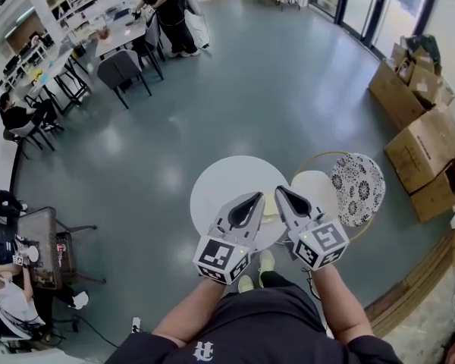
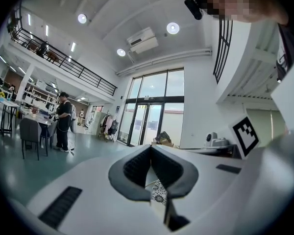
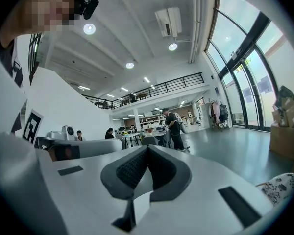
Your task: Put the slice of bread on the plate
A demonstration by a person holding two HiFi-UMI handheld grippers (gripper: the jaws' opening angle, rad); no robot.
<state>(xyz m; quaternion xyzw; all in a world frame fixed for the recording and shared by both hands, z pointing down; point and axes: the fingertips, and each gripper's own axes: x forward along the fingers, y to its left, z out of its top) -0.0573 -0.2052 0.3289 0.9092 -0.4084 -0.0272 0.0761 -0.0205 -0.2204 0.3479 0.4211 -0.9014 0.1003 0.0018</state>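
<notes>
In the head view both grippers are held level above a round white table. My left gripper is shut, its dark pads meeting at the tips with nothing between them. My right gripper beside it is shut and empty too. A pale yellowish thing lies on the table between the two grippers, mostly hidden; I cannot tell whether it is the bread or the plate. The left gripper and the right gripper show closed, empty jaws in their own views, pointing out across the hall.
A smaller white round top in a gold ring stands right of the table, with a flower-patterned cushion beside it. Cardboard boxes are stacked at the right. Desks, chairs and people fill the far left.
</notes>
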